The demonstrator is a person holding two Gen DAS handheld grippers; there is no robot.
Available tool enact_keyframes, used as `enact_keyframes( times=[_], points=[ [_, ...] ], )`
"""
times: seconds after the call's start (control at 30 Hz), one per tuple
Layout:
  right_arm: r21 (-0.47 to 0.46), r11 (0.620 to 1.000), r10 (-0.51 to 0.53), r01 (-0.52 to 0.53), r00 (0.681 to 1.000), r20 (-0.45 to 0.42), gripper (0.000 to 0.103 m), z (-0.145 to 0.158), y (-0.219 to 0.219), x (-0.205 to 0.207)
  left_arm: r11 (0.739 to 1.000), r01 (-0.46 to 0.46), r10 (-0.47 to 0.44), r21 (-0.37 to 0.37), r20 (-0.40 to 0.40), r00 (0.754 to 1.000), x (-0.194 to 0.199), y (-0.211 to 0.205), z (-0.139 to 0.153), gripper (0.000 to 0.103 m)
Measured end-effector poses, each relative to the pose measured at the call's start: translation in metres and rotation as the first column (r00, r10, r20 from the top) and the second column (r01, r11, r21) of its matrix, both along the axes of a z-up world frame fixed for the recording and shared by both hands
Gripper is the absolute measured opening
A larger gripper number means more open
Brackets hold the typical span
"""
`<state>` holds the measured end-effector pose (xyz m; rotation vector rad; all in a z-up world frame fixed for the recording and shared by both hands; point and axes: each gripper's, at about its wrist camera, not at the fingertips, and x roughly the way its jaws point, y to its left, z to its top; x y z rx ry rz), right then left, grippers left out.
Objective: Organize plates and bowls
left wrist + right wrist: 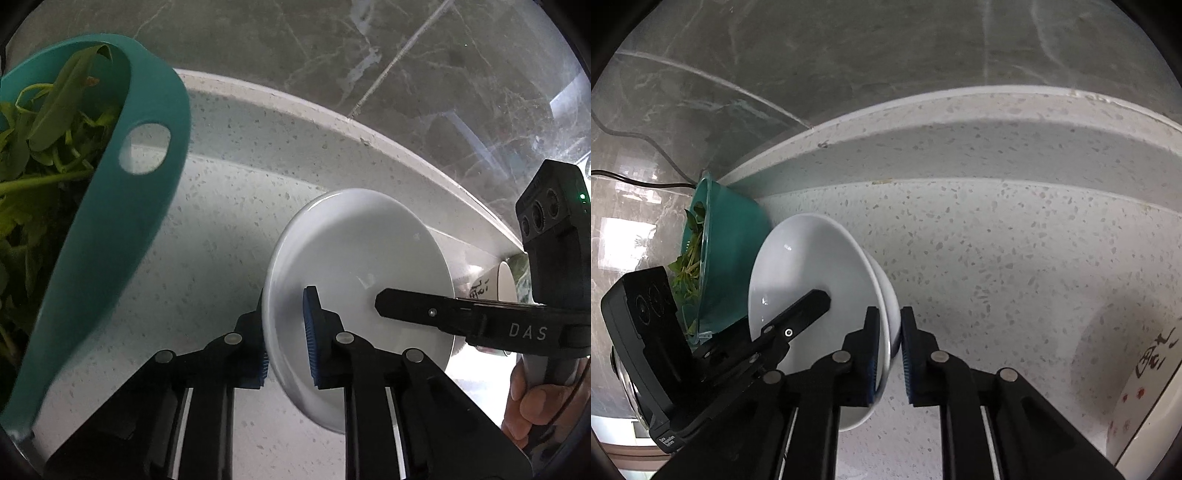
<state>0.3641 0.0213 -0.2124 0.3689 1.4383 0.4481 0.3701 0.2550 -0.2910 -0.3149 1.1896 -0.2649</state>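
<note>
Bowl beside the basin (greens inside): your left gripper and right gripper clamp its rim; stowing remains.

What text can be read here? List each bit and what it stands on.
"DAS": white letters on the right gripper, seen from the left wrist.
Small white print on the left gripper body: too small to read.
Dark handwriting on the cup: unreadable.
Dark brush characters on the white dish: not legible.

We see a pale speckled stone countertop with a raised back ledge, meeting a grey veined marble wall catching window glare.
</note>
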Motion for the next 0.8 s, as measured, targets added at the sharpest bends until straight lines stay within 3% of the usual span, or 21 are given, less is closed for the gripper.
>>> enact_keyframes(
  times=[0.17, 0.53, 0.8],
  points=[
    [0.022, 1.000, 0.003, -0.004, 1.000, 0.020, 0.014, 0.013, -0.011, -0.012, 1.000, 0.004, -0.004, 0.003, 0.005, 1.000, -0.019, -0.009, 0.018, 0.014],
    [0.037, 0.999, 0.024, -0.029, 0.990, 0.141, 0.014, 0.088, -0.047, -0.089, 0.998, 0.040, -0.037, -0.053, 0.067, 0.997, -0.109, -0.033, 0.096, 0.014],
    [0.024, 1.000, 0.005, -0.010, 0.981, 0.195, 0.014, 0.123, -0.121, -0.176, 0.986, 0.129, -0.121, -0.104, 0.077, 0.990, -0.200, -0.121, 0.122, 0.014]
  ],
)
